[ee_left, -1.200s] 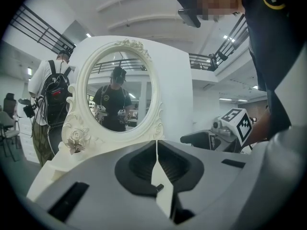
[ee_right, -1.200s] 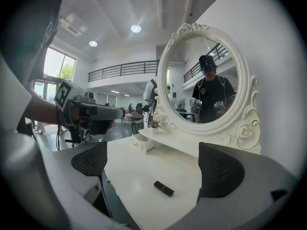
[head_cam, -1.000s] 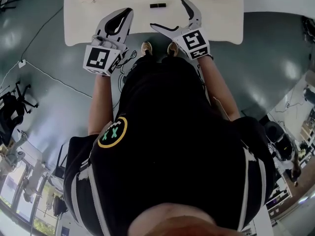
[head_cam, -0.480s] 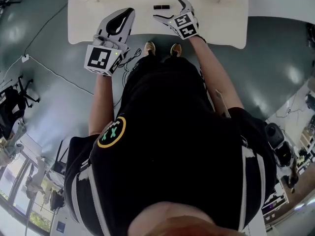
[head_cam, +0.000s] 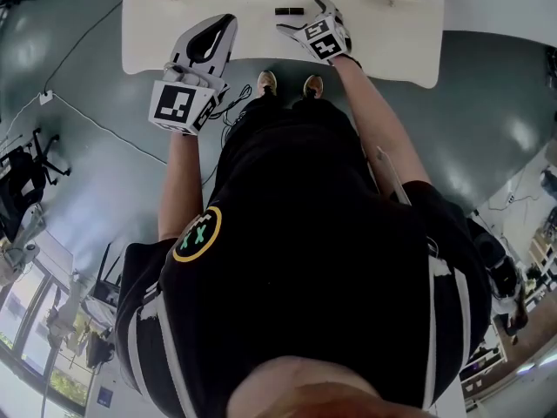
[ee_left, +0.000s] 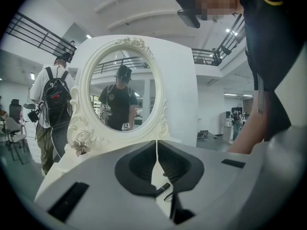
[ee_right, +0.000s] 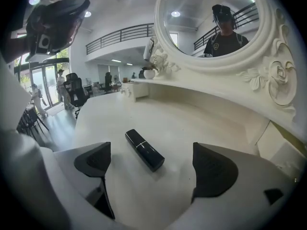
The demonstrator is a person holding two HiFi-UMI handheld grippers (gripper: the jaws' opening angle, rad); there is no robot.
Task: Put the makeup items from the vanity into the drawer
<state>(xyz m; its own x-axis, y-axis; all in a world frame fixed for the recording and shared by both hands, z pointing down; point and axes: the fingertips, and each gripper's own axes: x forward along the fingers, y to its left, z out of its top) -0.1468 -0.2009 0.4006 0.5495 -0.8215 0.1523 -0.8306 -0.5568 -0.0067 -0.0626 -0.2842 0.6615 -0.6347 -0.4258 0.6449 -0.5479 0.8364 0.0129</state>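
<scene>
Vanity (head_cam: 174, 24) cut off at top

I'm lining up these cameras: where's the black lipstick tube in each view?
Head view: lipstick tube on the vanity top, within the right gripper, jaws closing.
Left gripper view: probably the dark sliver below the left gripper, jaws shut.
Right gripper view: centre, lying untouched between the jaws.
Shared landmark: white vanity top.

Bare white vanity top (ee_right: 201, 123) all around the black lipstick tube (ee_right: 144, 150), ornate mirror frame (ee_right: 268, 75) and raised back ledge (ee_right: 230, 107) closing off the far side
</scene>
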